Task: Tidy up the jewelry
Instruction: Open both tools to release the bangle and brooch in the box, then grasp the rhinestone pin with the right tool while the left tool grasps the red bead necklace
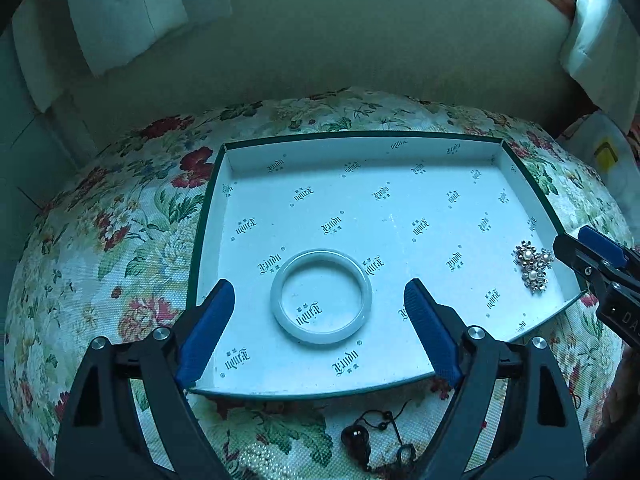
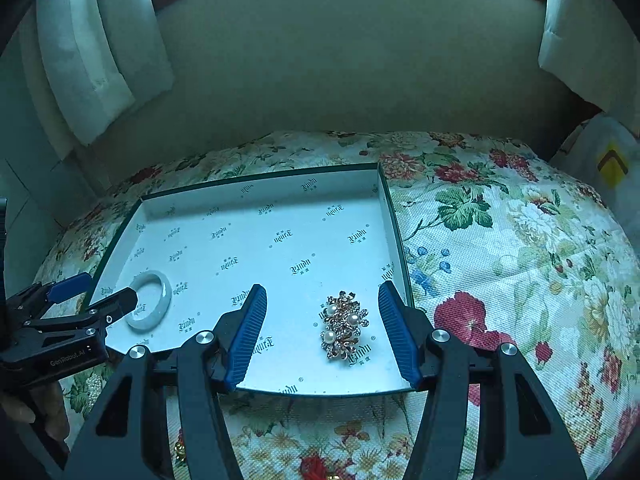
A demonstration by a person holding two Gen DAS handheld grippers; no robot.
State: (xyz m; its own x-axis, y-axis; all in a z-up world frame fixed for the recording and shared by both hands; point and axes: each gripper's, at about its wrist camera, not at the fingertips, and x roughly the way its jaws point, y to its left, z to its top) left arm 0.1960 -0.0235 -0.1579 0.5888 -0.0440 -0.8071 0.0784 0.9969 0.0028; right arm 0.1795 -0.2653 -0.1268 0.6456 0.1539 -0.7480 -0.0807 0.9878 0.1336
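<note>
Our left gripper (image 1: pixel 320 320) gapes above the bangle (image 1: pixel 321 295) near the tray's (image 1: pixel 360 148) front edge; our right gripper (image 2: pixel 322 332) gapes over the brooch (image 2: pixel 344 323) by its right wall; a careless brush could skid either

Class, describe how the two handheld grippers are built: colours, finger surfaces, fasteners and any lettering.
Both the left gripper and right gripper have matte black angular frames with triangular cut-outs, silver round bolt heads, and blue ribbed fingers. The right wrist view shows white "GenRobot.AI" lettering on the left gripper's black body.
</note>
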